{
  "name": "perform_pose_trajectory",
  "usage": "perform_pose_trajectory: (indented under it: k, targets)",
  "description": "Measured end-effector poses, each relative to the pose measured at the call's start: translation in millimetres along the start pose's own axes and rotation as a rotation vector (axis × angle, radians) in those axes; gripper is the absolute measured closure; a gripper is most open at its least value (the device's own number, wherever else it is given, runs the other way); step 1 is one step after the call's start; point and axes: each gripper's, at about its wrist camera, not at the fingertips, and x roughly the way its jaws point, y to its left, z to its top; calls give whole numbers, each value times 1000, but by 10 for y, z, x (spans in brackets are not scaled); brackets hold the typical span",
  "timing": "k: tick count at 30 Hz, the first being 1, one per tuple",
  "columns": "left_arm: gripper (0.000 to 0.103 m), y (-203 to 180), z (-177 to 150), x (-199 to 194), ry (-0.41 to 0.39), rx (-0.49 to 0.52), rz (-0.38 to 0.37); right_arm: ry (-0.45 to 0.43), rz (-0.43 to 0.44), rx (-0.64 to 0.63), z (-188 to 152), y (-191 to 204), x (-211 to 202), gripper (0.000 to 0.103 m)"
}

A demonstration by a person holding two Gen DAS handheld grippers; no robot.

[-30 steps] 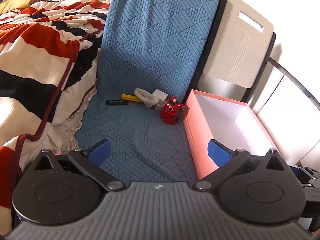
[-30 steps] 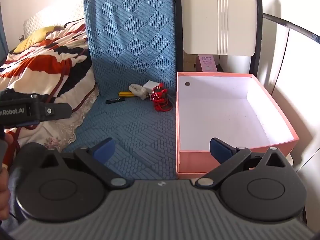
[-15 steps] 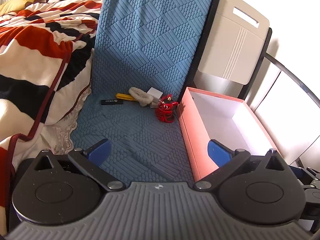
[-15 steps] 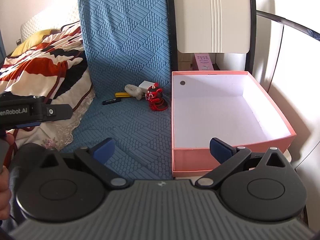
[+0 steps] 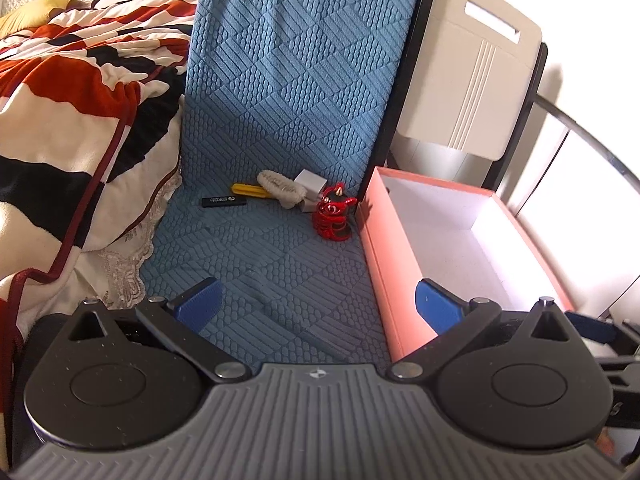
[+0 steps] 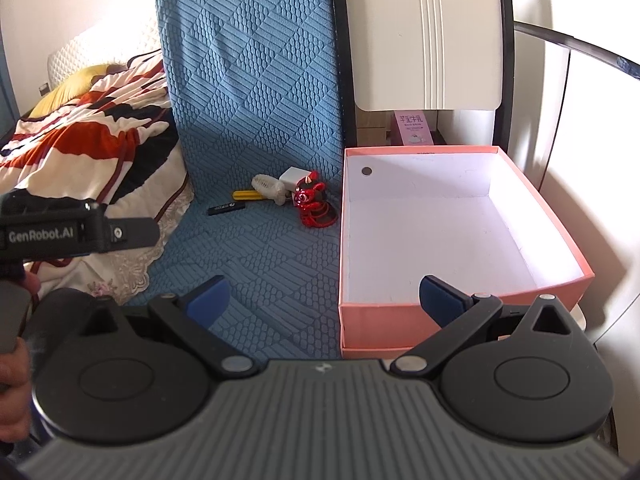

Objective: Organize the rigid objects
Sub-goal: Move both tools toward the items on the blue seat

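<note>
Clutter sits in a tight row at the far end of the blue quilted mat (image 5: 280, 272), where the flat part meets the draped backrest: black stick-shaped item (image 5: 223, 201), yellow bar (image 5: 245, 189), pale fuzzy piece (image 5: 278, 188), white charger block (image 5: 310, 181), red figurine (image 5: 334, 216) with loops of red cord at its base. Pink box (image 6: 452, 320), open and empty with a white interior, stands just right of the mat, its near-left wall almost touching the figurine's cord. Left tool (image 5: 318, 304) spread wide, nothing between the blue pads; right tool (image 6: 326, 300) likewise spread and empty. Both hover low over the near end of the mat, well apart from the row. From the left tool the items lie straight ahead and slightly left; from the right tool they lie ahead-left, with the box filling its right half. Black stick and yellow bar both run roughly left-to-right across the mat, so their long axes sit crosswise to either tool's approach, and the jaws would need to be turned to close across the narrow width, front to back. Figurine is the item nearest the box and looks the shortest carry. Striped blanket (image 5: 76, 128) bulges along the left edge of the mat, just beside the black stick. Left tool's body appears in the right wrist view at the left border, level with the row.
</note>
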Motion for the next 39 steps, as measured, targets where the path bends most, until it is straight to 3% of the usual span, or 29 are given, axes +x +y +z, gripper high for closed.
perform_pose_trajectory:
  k: [10, 15, 30, 39]
  targets:
    - [0, 28, 70, 115, 2, -33, 33, 16, 68, -41, 46, -63, 130, 0]
    - [0, 56, 38, 203, 7, -67, -9, 21, 65, -49, 33, -46, 178, 0]
    - [0, 213, -42, 339, 4, -33, -86, 27, 15, -43, 5, 121, 309, 0]
    - [0, 339, 54, 736, -13, 2, -123, 33, 13, -50, -34, 257, 584, 0]
